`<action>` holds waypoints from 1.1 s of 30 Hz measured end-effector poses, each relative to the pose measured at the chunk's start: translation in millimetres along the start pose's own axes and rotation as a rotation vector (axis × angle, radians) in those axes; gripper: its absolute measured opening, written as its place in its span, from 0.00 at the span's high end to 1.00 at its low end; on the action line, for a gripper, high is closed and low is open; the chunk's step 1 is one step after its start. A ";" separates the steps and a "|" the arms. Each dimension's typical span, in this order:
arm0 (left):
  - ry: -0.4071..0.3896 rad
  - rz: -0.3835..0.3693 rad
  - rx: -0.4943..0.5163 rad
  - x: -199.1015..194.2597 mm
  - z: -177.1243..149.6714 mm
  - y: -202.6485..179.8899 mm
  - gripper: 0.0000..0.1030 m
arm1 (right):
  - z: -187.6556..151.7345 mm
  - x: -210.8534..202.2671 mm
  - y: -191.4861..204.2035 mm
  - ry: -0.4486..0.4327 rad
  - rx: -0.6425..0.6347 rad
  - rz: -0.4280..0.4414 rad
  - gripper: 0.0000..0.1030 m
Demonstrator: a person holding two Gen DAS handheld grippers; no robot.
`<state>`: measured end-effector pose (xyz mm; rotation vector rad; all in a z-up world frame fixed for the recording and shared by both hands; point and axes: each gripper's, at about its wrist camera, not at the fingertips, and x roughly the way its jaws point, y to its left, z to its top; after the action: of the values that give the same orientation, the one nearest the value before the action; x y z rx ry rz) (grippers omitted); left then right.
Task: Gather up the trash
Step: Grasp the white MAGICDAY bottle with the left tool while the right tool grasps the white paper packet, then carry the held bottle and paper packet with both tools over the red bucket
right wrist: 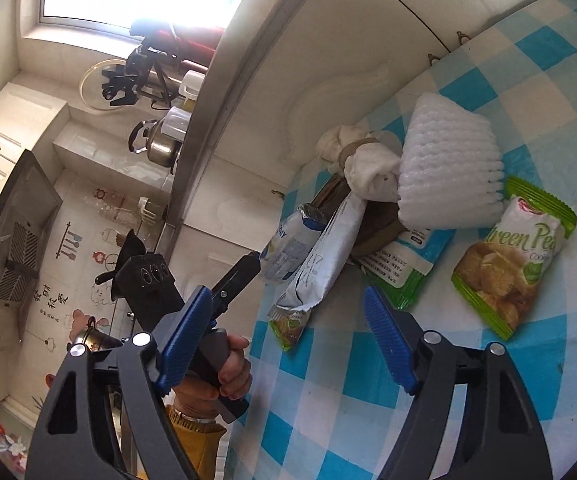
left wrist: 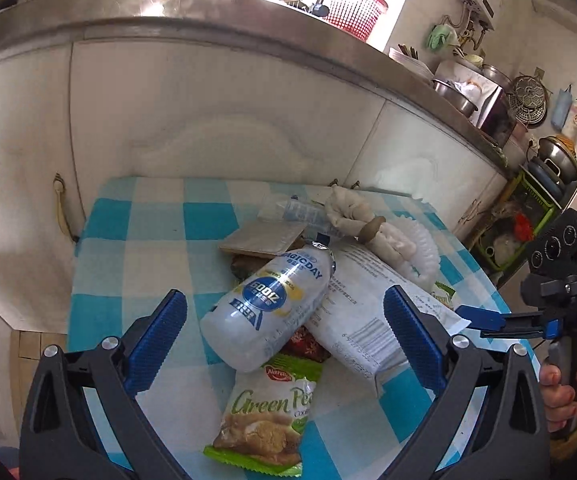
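Trash lies heaped at the middle of a blue-and-white checked bench (left wrist: pixel 136 248), topped by an empty clear plastic bottle (left wrist: pixel 266 308) with a blue-and-white label. Seen from the left wrist camera, the bottle sits straight ahead, at twelve o'clock, between the spread tips of the left hand-held gripper (left wrist: pixel 284 312), its long axis running from the foil-rimmed neck at about one o'clock down to its base at seven. The jaws stand wide apart and pinch nothing; the bottle is close in front of them but not yet between the pads.

Beside the bottle, at three o'clock, rests a long white wrapper (left wrist: pixel 356 320) printed with a barcode. Below it, at six o'clock, lies a green pea cookie packet (left wrist: pixel 268 412). Behind the pile, toward twelve, sit a tan flat card (left wrist: pixel 262 240), a knotted cloth bundle (left wrist: pixel 352 216) and a white foam net sleeve (left wrist: pixel 416 248).

The right hand-held gripper (right wrist: pixel 288 328) hovers at the bench edge, jaws likewise spread and empty, with the pile at its one o'clock. The left appears the nearer of the two, and likely to close across the bottle's width.
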<state>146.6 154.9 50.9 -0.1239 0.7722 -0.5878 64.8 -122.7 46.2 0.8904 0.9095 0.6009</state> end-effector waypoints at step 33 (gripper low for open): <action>-0.008 -0.067 -0.124 11.1 -25.1 -12.6 0.58 | -6.5 25.8 -25.8 0.026 0.015 -0.084 0.83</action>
<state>129.9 141.0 29.9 -0.2666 0.7995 -0.6022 74.0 -113.6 11.5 0.8556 0.9710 0.5346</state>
